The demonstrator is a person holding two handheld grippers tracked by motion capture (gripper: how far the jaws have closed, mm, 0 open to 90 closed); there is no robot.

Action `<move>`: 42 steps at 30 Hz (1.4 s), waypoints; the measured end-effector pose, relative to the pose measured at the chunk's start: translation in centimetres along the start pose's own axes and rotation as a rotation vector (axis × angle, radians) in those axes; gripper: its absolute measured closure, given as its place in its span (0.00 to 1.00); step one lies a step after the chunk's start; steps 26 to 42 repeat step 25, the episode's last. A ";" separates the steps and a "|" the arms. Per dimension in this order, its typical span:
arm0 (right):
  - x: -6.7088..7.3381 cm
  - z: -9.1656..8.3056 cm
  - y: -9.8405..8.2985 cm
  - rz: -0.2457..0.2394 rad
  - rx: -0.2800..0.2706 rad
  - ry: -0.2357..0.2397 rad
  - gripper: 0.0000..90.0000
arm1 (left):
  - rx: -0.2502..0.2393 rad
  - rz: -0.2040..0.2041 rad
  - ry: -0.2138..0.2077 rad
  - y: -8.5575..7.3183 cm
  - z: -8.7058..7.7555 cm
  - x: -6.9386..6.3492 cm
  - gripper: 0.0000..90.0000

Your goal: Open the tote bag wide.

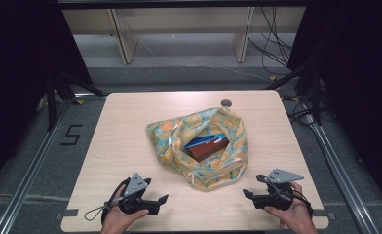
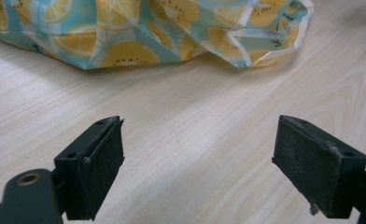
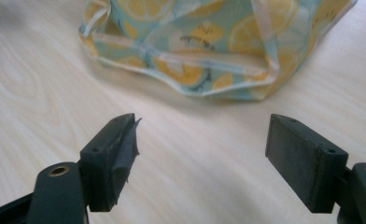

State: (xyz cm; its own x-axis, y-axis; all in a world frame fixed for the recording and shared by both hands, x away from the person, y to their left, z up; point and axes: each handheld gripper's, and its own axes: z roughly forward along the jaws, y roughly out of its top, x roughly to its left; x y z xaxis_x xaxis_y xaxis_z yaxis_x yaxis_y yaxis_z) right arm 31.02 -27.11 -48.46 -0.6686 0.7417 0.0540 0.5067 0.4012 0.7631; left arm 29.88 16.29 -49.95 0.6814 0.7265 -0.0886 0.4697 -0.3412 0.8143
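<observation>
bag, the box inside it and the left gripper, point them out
bag (image 1: 165, 130), high view, on its far left fabric
box (image 1: 209, 148), high view, on its reddish-brown top face
left gripper (image 1: 163, 204), high view, midway between its open fingertips

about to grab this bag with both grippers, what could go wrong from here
The lemon-print bag is soft and crumpled, so the left gripper or right gripper, both open and apart from it, may pinch only a loose fold and slip. Its mouth gapes over a reddish-brown box with a blue item on top; an uneven lift could tip them out. White handle straps lie loose and could snag a jaw.
</observation>
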 end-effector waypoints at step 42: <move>0.0 -0.4 -1.2 -0.009 0.041 -0.008 0.25 | 0.023 -0.004 0.004 -0.3 0.5 0.1 0.17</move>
